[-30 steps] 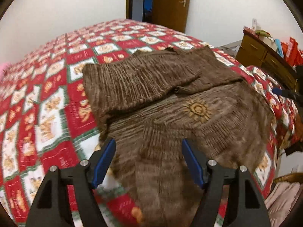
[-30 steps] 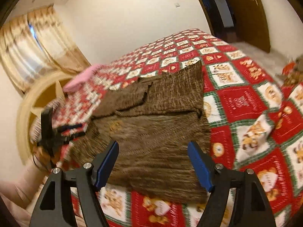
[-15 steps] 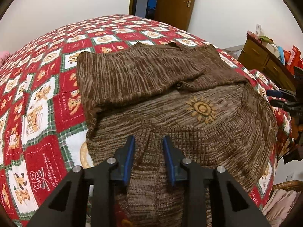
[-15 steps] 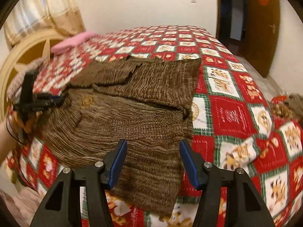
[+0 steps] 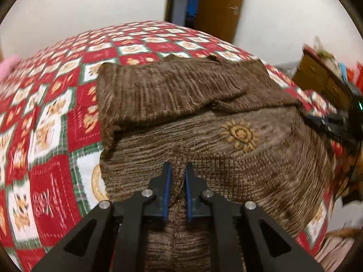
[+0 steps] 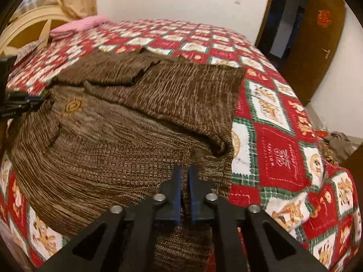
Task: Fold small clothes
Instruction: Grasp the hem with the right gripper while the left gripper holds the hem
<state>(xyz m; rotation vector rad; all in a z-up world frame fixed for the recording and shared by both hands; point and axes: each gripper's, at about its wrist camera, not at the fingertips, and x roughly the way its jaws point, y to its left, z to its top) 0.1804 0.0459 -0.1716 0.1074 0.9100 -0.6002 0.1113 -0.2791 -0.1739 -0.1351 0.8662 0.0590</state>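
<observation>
Your left view: close, angled down over the sweater (image 5: pixel 181 117) | right view: same, opposite end | shared: sweater, bed (image 6: pixel 281 140)

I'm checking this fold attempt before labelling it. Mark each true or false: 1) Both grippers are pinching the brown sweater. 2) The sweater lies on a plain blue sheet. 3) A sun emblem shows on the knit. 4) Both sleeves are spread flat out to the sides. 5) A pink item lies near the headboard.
1) True: the left gripper and the right gripper are each shut on a fold of the brown sweater.
2) False: it lies on a red, white and green patchwork bedspread.
3) True: a golden sun emblem shows on the sweater.
4) False: the sleeves are folded across the body.
5) True: the pink item lies by the headboard.
</observation>
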